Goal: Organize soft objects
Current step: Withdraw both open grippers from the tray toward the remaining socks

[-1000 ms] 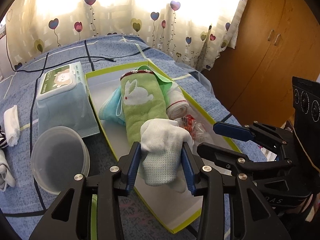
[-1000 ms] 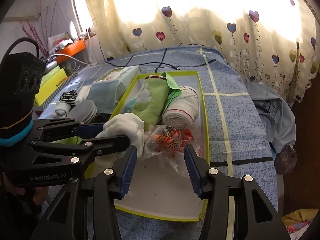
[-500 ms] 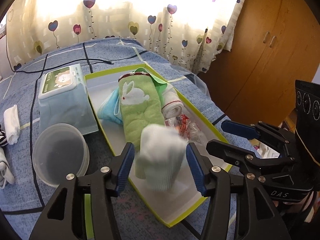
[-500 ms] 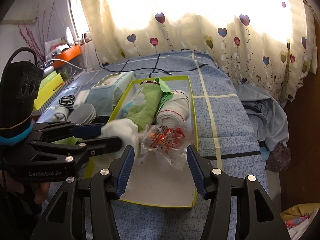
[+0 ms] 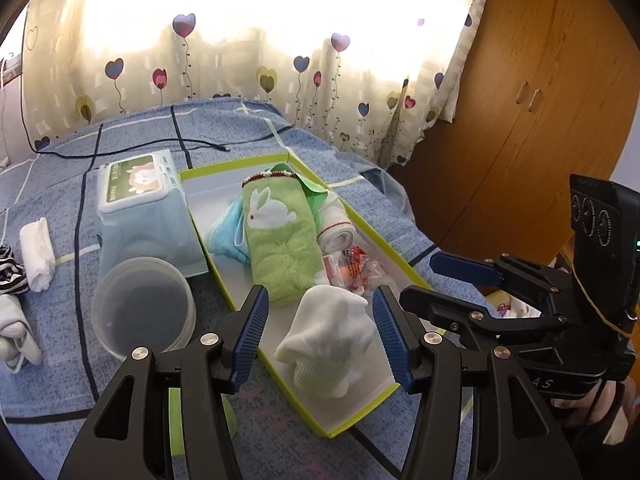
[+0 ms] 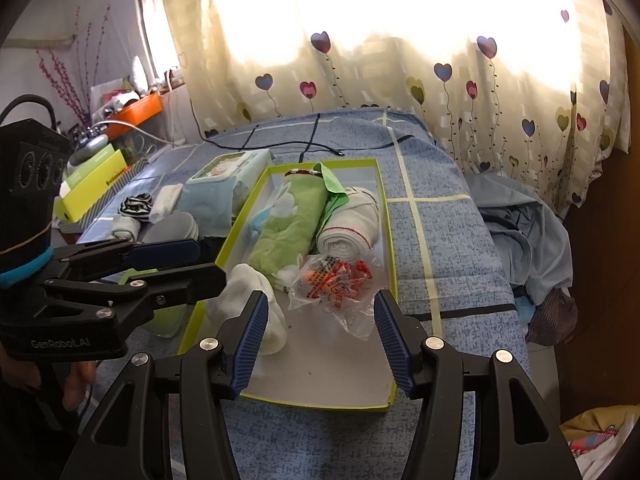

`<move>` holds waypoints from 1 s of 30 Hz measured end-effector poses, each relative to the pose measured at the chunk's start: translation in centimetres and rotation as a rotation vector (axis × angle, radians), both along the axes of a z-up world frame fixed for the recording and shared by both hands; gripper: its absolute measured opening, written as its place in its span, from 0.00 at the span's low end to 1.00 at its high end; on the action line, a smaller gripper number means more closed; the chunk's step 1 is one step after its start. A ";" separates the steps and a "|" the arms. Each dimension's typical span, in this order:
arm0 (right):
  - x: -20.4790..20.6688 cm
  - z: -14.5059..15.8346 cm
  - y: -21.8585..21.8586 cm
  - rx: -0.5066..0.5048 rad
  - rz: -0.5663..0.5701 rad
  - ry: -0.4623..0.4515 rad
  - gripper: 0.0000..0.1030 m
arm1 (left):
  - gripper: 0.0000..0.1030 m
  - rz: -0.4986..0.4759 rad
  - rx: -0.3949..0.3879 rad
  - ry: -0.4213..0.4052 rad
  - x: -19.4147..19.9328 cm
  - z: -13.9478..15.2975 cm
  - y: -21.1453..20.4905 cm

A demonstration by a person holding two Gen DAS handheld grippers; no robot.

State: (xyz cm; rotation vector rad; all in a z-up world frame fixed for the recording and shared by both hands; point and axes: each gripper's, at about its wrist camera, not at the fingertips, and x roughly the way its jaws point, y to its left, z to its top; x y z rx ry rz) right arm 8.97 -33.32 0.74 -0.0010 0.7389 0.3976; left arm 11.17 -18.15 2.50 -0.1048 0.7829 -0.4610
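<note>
from the left wrist camera, the left gripper [image 5: 318, 328] has its blue-padded jaws spread wide and grips nothing. the white sock [image 5: 326, 334] lies between them, loose on the white floor of the lime-edged tray [image 5: 362, 414], at the tray's near end and clear of both pads. farther into the tray lies the green rabbit towel [image 5: 280, 236], running lengthways down the middle, with a light blue cloth [image 5: 226, 234] tucked against its left side and a rolled white towel [image 5: 338, 228] against its right side. a crinkled clear bag with red print [image 5: 352, 270] sits just nearer than the roll, beside the towel's near end. left of the tray, touching its long edge, stands a pack of wet wipes [image 5: 140, 208], and nearer than that a round translucent tub [image 5: 142, 312]. well left of the tray are small rolled socks [image 5: 36, 254]. the right gripper [image 5: 440, 280] hovers over the tray's right edge, its jaws parted and bare.

from the right wrist camera, the right gripper [image 6: 318, 330] is likewise wide open and holds nothing, poised above the near half of the tray [image 6: 320, 402]. the white sock [image 6: 250, 292] rests inside the tray against its left wall. the clear bag [image 6: 336, 288] lies in the tray's middle, just nearer than the rolled white towel [image 6: 350, 228], with the green towel [image 6: 292, 224] to the roll's left. the left gripper [image 6: 192, 262] reaches in over the tray's left rim, open and holding nothing.
</note>
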 end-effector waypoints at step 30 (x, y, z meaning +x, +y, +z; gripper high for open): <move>-3.0 3.9 8.1 -0.065 0.094 -0.068 0.60 | 0.54 0.152 -0.080 -0.097 -5.2 3.0 8.4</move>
